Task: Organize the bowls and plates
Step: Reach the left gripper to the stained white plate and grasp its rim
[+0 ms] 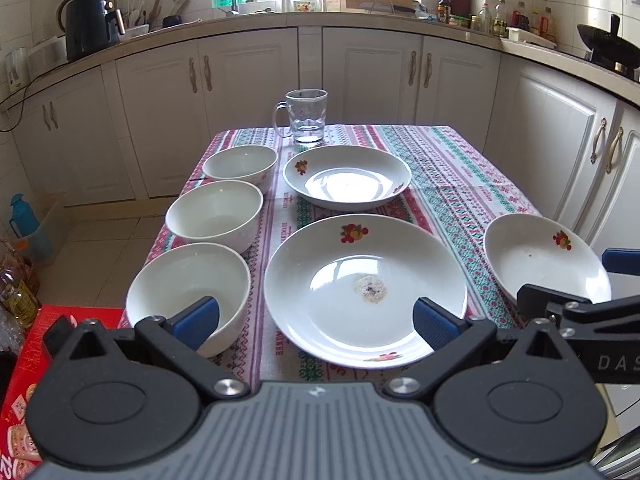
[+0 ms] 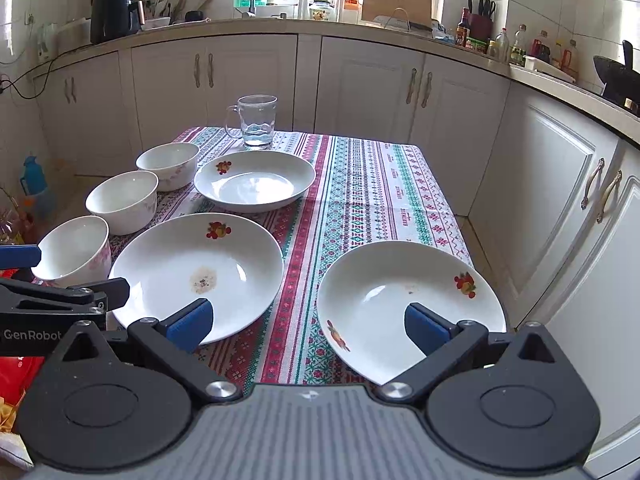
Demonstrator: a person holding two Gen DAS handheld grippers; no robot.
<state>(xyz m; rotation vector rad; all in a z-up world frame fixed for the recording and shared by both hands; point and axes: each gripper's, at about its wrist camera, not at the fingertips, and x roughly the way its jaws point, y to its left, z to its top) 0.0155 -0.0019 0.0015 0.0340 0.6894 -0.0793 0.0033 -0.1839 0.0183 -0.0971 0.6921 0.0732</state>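
Three white bowls stand in a row down the table's left side: near bowl (image 1: 188,292) (image 2: 74,250), middle bowl (image 1: 214,214) (image 2: 122,200), far bowl (image 1: 240,166) (image 2: 168,164). Three white plates with fruit prints lie beside them: a stained near plate (image 1: 364,286) (image 2: 196,270), a far plate (image 1: 346,176) (image 2: 254,180) and a right plate (image 1: 544,258) (image 2: 408,304). My left gripper (image 1: 316,322) is open, low over the near bowl and near plate. My right gripper (image 2: 308,322) is open, one blue pad over the right plate.
A glass mug (image 1: 306,116) (image 2: 256,120) holding a little water stands at the table's far edge. The patterned tablecloth (image 2: 372,200) covers the table. White cabinets surround it on three sides. A red box (image 1: 24,360) sits low on the left.
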